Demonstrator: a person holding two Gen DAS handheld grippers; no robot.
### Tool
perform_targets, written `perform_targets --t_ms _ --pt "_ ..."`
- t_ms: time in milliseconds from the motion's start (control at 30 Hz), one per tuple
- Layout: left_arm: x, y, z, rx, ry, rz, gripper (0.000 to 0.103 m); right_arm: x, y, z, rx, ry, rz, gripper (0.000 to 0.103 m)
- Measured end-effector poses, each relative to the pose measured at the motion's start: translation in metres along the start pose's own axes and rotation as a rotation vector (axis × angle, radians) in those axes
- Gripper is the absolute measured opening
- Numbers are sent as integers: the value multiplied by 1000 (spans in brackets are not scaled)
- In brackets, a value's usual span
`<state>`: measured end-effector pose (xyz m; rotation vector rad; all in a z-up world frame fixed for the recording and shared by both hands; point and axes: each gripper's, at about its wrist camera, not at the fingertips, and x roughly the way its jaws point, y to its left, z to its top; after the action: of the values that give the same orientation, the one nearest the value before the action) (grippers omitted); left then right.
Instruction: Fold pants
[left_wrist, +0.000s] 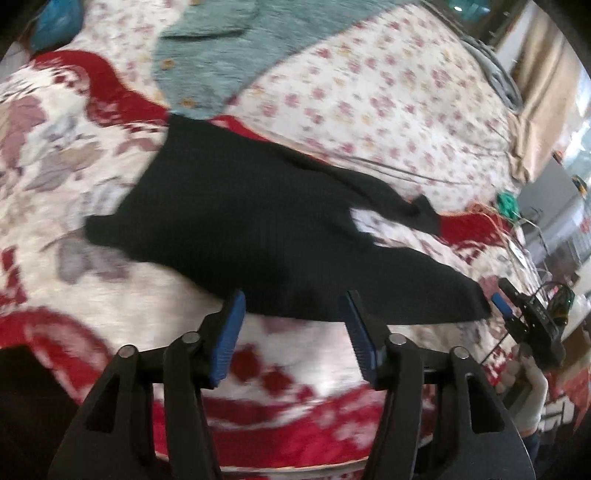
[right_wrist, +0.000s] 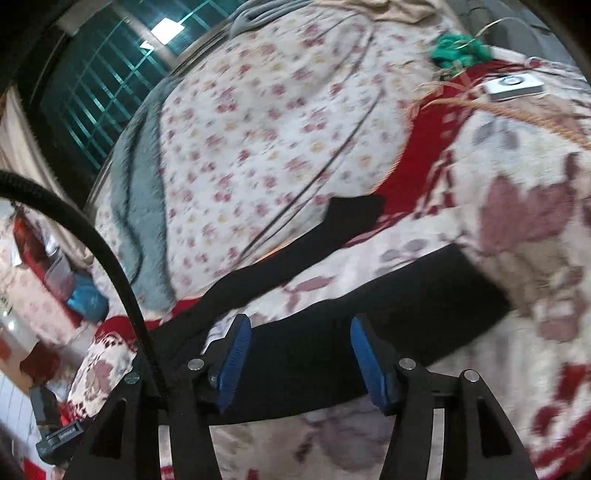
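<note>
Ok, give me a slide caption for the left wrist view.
Open left gripper above black pants spread on a floral blanket, legs apart.

1. The right gripper (right_wrist: 301, 363) fills the bottom of the view, its blue-padded jaws standing apart with nothing pressed between them.
2. The black pants (right_wrist: 388, 314) lie flat on the bed beyond the jaws, one leg running towards the right side of the bed.
3. The other leg (right_wrist: 295, 254) stretches away up the bed, ending near the red band of the blanket (right_wrist: 524, 221).
4. A small-flowered sheet (right_wrist: 258, 129) covers the far part of the bed; a grey-blue fleece (right_wrist: 136, 206) lies along its left edge.
5. A white device (right_wrist: 513, 86) and a green tangle (right_wrist: 461, 50) rest near the far right corner.
6. A black cable (right_wrist: 92, 236) arcs across the left.
7. The left gripper (right_wrist: 55, 432) shows at the lower left, too small to read.
</note>
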<state>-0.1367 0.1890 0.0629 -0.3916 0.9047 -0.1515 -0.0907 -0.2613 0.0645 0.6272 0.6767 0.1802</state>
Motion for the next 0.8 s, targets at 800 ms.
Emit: perform_targets --t_ms 800 --pt "21 12 77 -68 -61 -22 66 91 6 19 7 163 44 59"
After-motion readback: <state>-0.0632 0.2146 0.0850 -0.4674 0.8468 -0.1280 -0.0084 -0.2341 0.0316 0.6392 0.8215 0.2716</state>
